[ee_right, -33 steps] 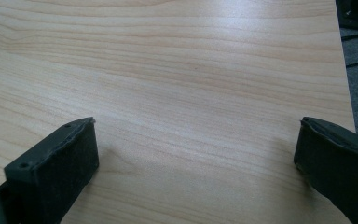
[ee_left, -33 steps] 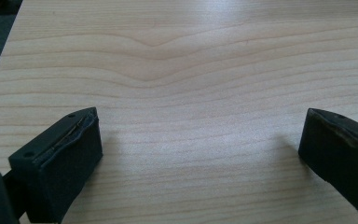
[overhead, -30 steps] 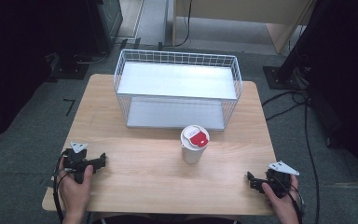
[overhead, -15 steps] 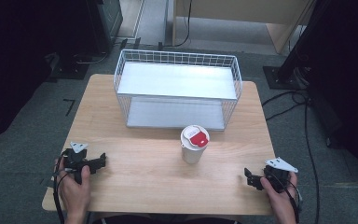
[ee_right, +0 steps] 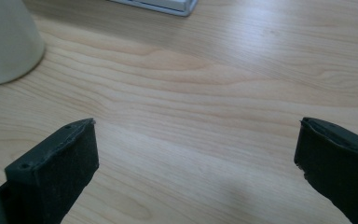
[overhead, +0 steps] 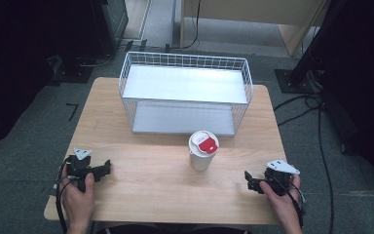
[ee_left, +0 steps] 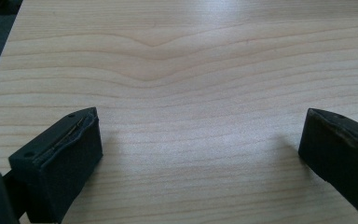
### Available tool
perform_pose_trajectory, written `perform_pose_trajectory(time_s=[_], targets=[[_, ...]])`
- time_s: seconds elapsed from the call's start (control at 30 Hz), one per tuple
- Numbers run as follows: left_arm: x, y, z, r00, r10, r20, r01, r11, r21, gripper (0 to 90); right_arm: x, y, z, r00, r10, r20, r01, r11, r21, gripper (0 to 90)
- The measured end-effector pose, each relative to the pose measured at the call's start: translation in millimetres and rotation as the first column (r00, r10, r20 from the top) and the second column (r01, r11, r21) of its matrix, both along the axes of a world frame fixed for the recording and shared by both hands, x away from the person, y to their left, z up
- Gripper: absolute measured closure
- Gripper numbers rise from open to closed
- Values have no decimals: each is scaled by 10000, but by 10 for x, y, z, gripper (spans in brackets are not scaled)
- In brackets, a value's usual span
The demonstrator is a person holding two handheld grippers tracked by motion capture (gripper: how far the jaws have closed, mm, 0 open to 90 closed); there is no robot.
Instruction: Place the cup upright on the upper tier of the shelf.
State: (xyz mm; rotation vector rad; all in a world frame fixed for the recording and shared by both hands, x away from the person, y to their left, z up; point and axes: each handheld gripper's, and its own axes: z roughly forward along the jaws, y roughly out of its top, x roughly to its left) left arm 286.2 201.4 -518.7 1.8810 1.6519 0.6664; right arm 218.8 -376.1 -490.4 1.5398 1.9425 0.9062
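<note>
I have the left gripper (overhead: 104, 169) low over the near left part of the light wooden desk (overhead: 151, 195), held in my left hand (overhead: 78, 195). In the left gripper view its jaws stand wide apart with bare wood grain between them, so it is released and holds nothing. The right gripper (overhead: 249, 180) sits near the desk's near right edge in my right hand (overhead: 285, 195), pointing towards the middle. Its jaws are likewise spread wide over bare wood in the right gripper view, gripping nothing.

The white paper cup with a white lid and red tab (overhead: 203, 150) stands upright near the middle of the desk, just in front of the white wire basket with two shelves (overhead: 185, 92) and apart from it. It lies between the two grippers, nearer the right one but well clear of its jaws. In the right gripper view the cup's pale wall (ee_right: 7, 39) shows at the upper left, beyond the left jaw, untouched.
</note>
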Motion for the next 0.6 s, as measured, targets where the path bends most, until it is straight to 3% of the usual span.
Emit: perform_pose_trajectory(time_s=[0.6], targets=[[0,0,0,10000,-2,-1,2,10000,5,0,56,418,161,9948,927,432,-943,9948,374,0]])
